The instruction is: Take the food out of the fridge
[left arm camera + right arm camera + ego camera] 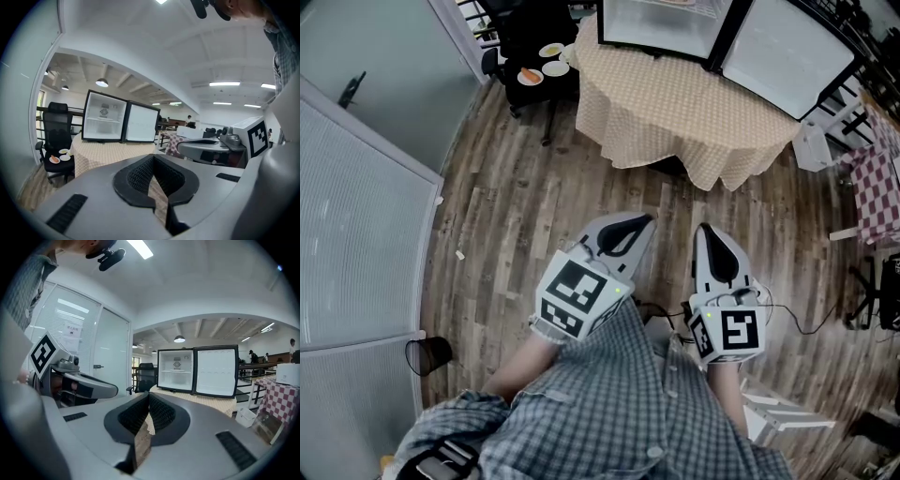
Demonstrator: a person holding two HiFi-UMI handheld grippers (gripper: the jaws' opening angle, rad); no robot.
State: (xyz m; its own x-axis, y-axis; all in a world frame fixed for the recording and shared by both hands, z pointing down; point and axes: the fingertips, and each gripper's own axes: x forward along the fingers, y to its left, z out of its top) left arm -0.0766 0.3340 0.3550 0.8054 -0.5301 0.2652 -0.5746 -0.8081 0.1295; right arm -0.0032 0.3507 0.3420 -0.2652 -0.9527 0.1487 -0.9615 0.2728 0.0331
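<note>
With the fridge (177, 371) open and seemingly bare on the bench (675, 103), the food (530, 75) on plates (553, 67) on the chair (534, 94), and your left tool (639, 223) and right tool (711, 234) closed on nothing, little seems left.

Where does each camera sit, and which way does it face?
Head view: on the person's head, facing steeply down at the wooden floor; left tongs, right tongs and checked shirt show.
Left gripper view: on the left tongs, facing along shut jaws to the open fridge; right tongs show at right.
Right gripper view: on the right tongs, jaws shut, facing the fridge; left tongs show at left.
Shared: all three views show the fridge on its clothed table.
</note>
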